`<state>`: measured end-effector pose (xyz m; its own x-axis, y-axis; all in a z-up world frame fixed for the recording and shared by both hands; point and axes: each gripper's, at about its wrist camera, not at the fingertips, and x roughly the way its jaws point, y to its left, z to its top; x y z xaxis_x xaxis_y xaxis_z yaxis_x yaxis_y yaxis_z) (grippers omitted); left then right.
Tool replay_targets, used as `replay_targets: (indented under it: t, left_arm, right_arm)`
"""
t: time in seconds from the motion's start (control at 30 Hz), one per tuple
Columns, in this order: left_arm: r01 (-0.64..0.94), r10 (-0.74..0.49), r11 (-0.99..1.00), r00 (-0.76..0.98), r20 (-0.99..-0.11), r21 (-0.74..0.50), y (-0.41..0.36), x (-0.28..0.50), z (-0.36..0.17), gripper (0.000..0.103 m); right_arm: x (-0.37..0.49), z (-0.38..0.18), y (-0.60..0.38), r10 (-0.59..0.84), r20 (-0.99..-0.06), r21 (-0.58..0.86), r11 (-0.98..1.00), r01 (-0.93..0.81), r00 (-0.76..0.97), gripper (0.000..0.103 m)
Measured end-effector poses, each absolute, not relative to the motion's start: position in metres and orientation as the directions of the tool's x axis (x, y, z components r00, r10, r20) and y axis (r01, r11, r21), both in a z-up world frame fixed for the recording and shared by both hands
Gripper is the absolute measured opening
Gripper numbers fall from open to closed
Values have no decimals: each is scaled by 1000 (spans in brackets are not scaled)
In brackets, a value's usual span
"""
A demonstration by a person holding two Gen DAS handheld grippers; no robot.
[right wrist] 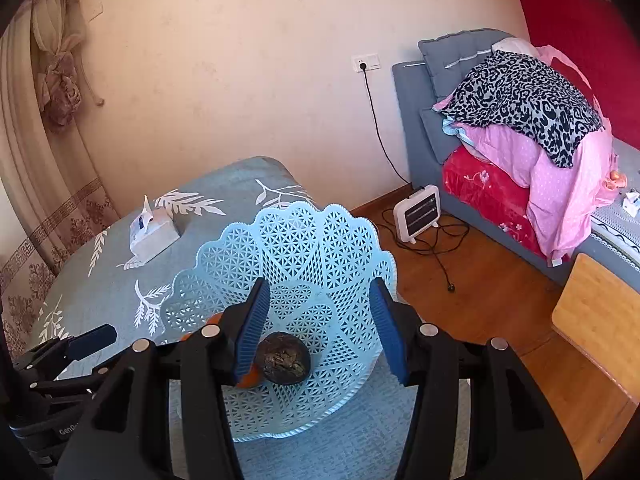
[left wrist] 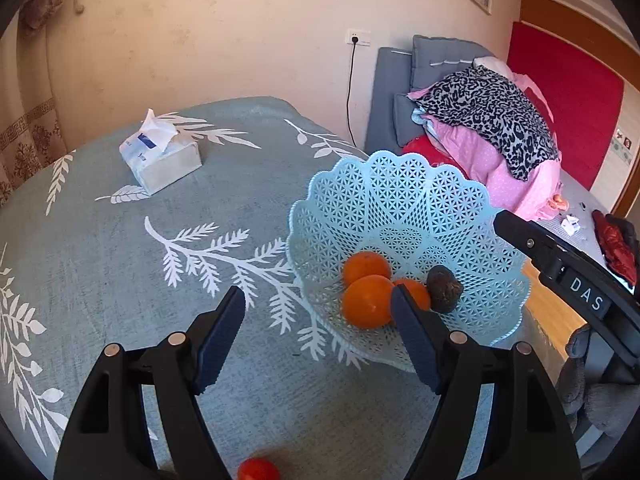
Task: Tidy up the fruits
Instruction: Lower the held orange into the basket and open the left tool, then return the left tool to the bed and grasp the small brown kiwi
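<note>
A light blue lattice basket [left wrist: 404,184] stands on the table near its right edge. It holds three oranges [left wrist: 366,300] and a dark avocado [left wrist: 445,289]. My left gripper [left wrist: 318,340] is open and empty, above the tablecloth just left of the basket. A red tomato [left wrist: 258,470] lies on the cloth below it at the frame's bottom edge. My right gripper [right wrist: 318,332] is open and empty, held over the basket [right wrist: 304,240] with the avocado [right wrist: 283,358] just below its left finger. An orange [right wrist: 250,378] peeks out behind that finger.
A tissue box [left wrist: 160,158] sits at the far left of the table, which is covered by a grey-blue leaf-print cloth [left wrist: 120,260]. Beyond the table's right edge are wood floor, a small heater [right wrist: 416,214] with cables, and a sofa piled with bedding [right wrist: 520,120].
</note>
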<state>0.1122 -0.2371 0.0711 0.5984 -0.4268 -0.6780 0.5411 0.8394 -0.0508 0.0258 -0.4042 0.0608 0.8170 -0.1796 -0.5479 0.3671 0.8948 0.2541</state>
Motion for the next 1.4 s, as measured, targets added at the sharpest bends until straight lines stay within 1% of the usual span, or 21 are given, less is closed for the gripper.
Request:
replay_targets:
  t: [0.03, 0.1, 0.13, 0.17, 0.3, 0.33, 0.37, 0.63, 0.93, 1.2, 1.4]
  left_arm:
    - [533, -421, 845, 605, -676, -48, -234, 113, 72, 75]
    - [514, -407, 857, 620, -671, -44, -227, 114, 73, 80]
    - [503, -400, 863, 628, -667, -44, -223, 114, 74, 85]
    - [490, -391, 871, 639, -662, -41, -219, 114, 76, 86]
    - [455, -355, 890, 667, -656, -18, -205, 114, 81, 86]
    - [486, -371, 874, 657, -656, -8, -196, 107, 87, 86]
    - [445, -348, 896, 678, -647, -15, -197, 112, 84, 86]
    - [385, -304, 923, 712, -633, -10, -163, 110, 90, 87]
    - [296, -219, 955, 757, -615, 25, -111, 99, 95, 87]
    - [190, -132, 981, 767, -627, 26, -58, 93, 90, 87]
    - [132, -84, 991, 757, -648, 27, -29, 89, 79, 87]
  right_arm:
    - [26, 61, -403, -179, -547, 254, 895, 366, 818, 53]
    - [25, 63, -400, -176, -546, 249, 899, 359, 819, 53]
    - [25, 63, -398, -174, -545, 246, 902, 354, 820, 53]
    - [25, 64, -396, -171, -545, 243, 904, 350, 821, 53]
    - [25, 65, -389, -159, -546, 236, 913, 333, 823, 53]
    - [25, 65, -386, -155, -546, 235, 915, 328, 823, 53]
    - [24, 65, -384, -151, -546, 234, 917, 324, 824, 53]
    - [26, 62, -354, -99, -560, 200, 947, 250, 822, 53]
    - [27, 61, -318, -15, -577, 185, 971, 148, 817, 53]
    - [32, 46, -292, 62, -624, 196, 977, 79, 779, 53]
    - [33, 40, -277, 83, -641, 188, 981, 51, 763, 53]
